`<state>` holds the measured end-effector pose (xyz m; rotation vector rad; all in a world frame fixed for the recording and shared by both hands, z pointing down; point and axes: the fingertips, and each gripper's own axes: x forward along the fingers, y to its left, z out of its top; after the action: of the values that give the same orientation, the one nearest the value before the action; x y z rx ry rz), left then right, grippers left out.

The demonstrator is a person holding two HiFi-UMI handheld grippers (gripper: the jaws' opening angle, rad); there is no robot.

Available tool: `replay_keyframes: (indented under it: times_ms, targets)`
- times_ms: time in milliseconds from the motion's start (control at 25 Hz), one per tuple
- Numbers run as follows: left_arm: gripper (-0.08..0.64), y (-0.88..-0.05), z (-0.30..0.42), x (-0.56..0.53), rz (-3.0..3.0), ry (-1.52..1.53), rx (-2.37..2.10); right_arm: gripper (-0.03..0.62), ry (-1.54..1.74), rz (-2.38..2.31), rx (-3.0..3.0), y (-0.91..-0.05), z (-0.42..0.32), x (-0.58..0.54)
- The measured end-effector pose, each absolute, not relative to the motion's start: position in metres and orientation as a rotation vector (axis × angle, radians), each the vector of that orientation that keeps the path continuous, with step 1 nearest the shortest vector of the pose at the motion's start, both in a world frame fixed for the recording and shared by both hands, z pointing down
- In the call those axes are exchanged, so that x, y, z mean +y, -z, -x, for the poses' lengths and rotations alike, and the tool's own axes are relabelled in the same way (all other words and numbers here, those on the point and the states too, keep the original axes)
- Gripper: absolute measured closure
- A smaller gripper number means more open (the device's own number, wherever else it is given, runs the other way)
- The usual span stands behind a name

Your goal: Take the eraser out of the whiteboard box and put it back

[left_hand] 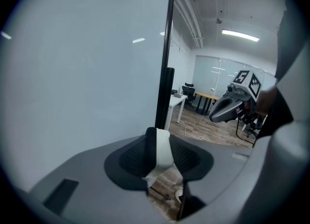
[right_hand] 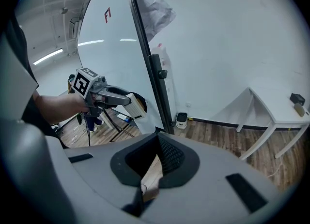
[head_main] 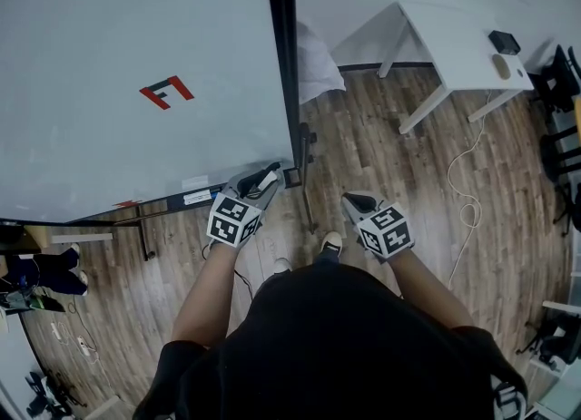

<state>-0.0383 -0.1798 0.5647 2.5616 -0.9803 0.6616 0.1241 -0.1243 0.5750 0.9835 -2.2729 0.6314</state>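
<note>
Gripping eraser [right_hand: 134,105] in left hand-held gripper [left_hand: 162,145] beside whiteboard [head_main: 136,46], so already taken out. Right hand-held gripper [right_hand: 157,153] clenched on nothing. Yet to be put back; box hard to make out, possibly at board's lower edge.

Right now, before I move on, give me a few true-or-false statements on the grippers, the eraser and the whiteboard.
1. The left gripper holds the white eraser between its jaws. True.
2. The right gripper grips a marker. False: nothing is between its jaws.
3. The whiteboard carries a red F mark. True.
4. In the head view, the white table stands left of the whiteboard. False: it stands to its right.
</note>
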Motion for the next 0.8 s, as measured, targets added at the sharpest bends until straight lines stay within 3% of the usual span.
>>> replay_keyframes:
  times_ms: [800]
  targets:
    - [0.407, -0.623, 0.036, -0.192, -2.476, -0.713, -0.982, 0.598, -0.674, -0.969, -2.232, -0.596, -0.137, -0.132]
